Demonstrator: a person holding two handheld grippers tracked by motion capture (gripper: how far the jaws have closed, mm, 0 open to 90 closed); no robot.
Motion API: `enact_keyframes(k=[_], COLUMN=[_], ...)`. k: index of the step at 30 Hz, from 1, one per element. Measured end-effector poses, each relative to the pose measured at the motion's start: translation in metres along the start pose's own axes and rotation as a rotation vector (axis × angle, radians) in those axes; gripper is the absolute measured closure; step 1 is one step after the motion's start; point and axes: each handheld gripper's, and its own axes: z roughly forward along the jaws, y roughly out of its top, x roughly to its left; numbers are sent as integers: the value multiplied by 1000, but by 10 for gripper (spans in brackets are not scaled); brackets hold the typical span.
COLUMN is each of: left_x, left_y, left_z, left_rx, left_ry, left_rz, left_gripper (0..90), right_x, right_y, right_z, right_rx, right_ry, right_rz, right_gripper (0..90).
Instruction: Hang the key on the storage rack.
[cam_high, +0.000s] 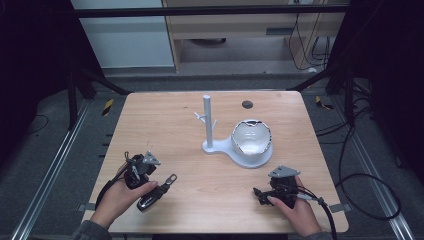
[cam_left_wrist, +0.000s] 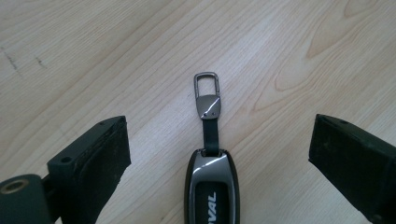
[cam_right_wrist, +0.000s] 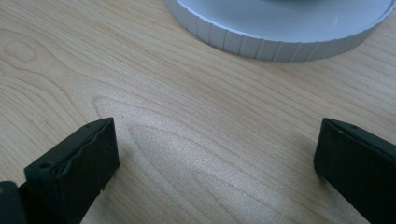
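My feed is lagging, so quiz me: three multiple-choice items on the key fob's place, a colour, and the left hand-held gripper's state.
1. Where does the key fob lie?
A. in the bowl
B. on the table between the left hand-held gripper's jaws
C. hung on the stand

2. What colour is the stand?
A. red
B. black
C. pale grey

3. How is the left hand-held gripper?
A. open
B. shut on the fob
C. shut on the stand

Answers:
1 B: the left gripper view shows it flat on the table.
2 C: the post and base are pale grey.
3 A: the jaws stand wide apart, clear of the fob.
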Motion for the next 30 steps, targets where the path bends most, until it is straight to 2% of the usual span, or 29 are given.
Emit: enact_keyframes(k=[2,7,11,15,19,24,28,30], left_x=[-2,-4,-6,-5,-4,-2,2,4], left_y=[4,12,15,16,18,22,25,25], left_z=[-1,3,10,19,28,40,50,53], left_rx=[32,64,113,173,245,304,337,338], left_ry=[9,16,22,23,16,16,-5,-15], left_rz=[23,24,31,32,17,-1,-3,-4], left_gripper=[49,57,85,118,184,272,371,422], right_x=[0,0,0,-2,-4,-4,-4,-4], right_y=[0,0,0,0,0,-2,-2,-2], right_z=[0,0,0,0,0,-2,-3,-3], right_rx=[0,1,1,-1,1,2,2,2], right_ry=[0,0,3,0,13,15,16,15], right_rz=[0,-1,4,-14,-16,-17,-17,-16], right_gripper=[4,4,5,4,5,5,5,5])
